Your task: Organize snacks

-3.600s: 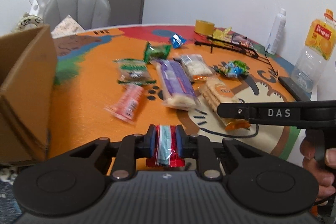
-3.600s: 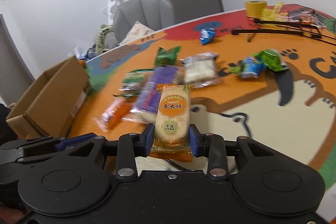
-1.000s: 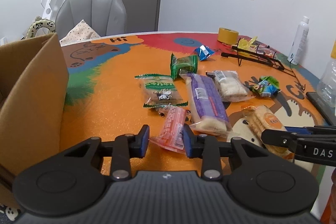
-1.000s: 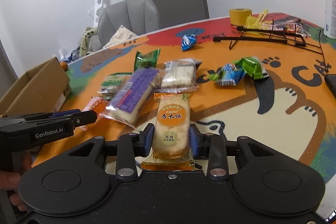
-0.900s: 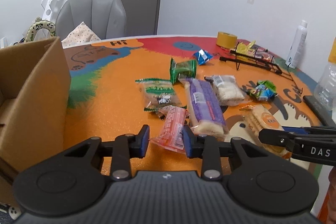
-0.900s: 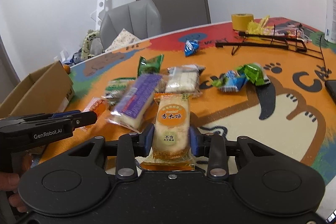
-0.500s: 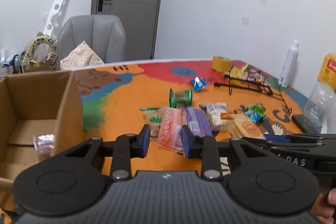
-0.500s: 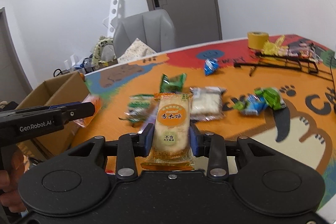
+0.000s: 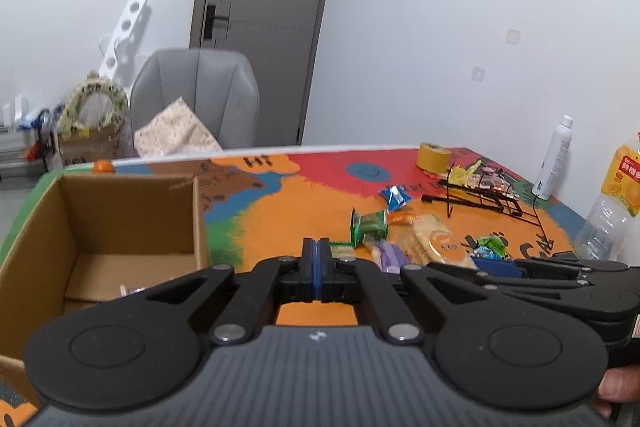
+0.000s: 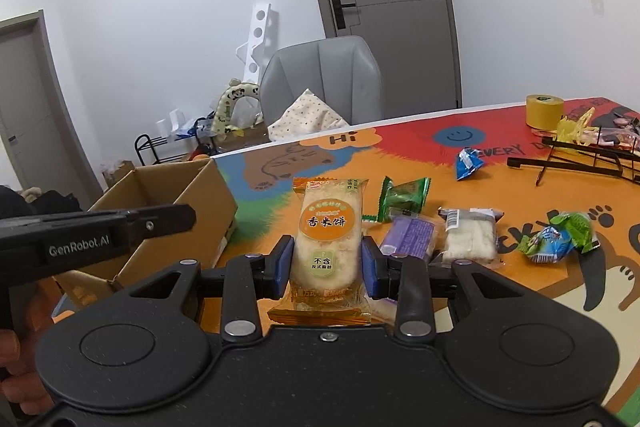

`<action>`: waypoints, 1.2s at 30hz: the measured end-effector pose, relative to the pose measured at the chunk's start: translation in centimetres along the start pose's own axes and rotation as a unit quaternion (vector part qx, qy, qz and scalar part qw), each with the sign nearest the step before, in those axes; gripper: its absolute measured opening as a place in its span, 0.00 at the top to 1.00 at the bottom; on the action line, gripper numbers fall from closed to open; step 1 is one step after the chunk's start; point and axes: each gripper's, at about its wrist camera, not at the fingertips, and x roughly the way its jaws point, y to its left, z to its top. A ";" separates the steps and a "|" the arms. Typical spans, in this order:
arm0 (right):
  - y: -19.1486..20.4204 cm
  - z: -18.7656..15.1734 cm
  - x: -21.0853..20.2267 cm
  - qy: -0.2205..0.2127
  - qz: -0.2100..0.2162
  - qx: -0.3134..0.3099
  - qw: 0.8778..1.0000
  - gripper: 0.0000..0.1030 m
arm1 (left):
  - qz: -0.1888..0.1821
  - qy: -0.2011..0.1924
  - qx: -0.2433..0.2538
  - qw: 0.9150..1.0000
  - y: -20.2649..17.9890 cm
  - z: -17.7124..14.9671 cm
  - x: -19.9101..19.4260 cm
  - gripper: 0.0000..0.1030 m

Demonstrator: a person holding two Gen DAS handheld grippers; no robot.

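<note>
We hold the rice cracker pack (image 10: 326, 247) in our right gripper (image 10: 326, 263); its two pads press on the sides of the pack, low down, so most of the pack stands up past them and will not slip; we think it is held this way so it can be carried to the cardboard box (image 9: 120, 223) and dropped in. The box sits at the left edge of the bright table mat (image 9: 288, 223); something small already lies on its floor, but it is too blurry to name. Our left gripper (image 9: 317, 269) has just been closing; now its fingers are pressed flat together with nothing between them. More snacks wait on the mat to the right of the box: a green pack (image 10: 405, 201), a purple pack (image 10: 409, 238), a white pack (image 10: 469, 235), a blue candy (image 10: 468, 163) and a green and blue pair (image 10: 560, 235). Both grippers tilt a little downward, side by side, up above the mat; the left one points at the box's near corner; the right one looks across the snacks, with the box off to its left; we see a bit of hand (image 10: 18, 367) on the left handle.
</note>
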 end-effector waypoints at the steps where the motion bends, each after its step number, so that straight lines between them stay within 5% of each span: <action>1: 0.1 -0.2 -0.1 0.002 -0.001 -0.001 1.000 0.67 | -0.002 0.004 -0.002 1.000 0.2 -0.1 0.0 1.00; 10: -0.8 -1.7 -0.8 0.016 -0.017 0.012 1.000 0.67 | -0.026 0.050 0.004 0.998 -0.3 -2.2 0.3 0.93; 13: -1.5 -2.3 -1.0 0.018 -0.022 0.020 0.999 0.67 | -0.029 0.071 0.010 0.997 -0.7 -3.2 1.1 0.78; 15: -1.9 -2.6 -1.2 0.021 -0.026 0.023 0.999 0.67 | -0.028 0.080 0.017 0.996 -0.9 -3.8 1.4 0.56; 18: -2.4 -3.1 -1.4 0.023 -0.029 0.028 0.999 0.67 | -0.031 0.089 0.031 0.995 -1.3 -4.9 1.7 0.47; 36: -4.2 -4.4 -1.1 0.032 -0.034 0.049 0.998 0.67 | 0.002 0.123 0.067 0.990 -2.3 -8.1 5.0 0.51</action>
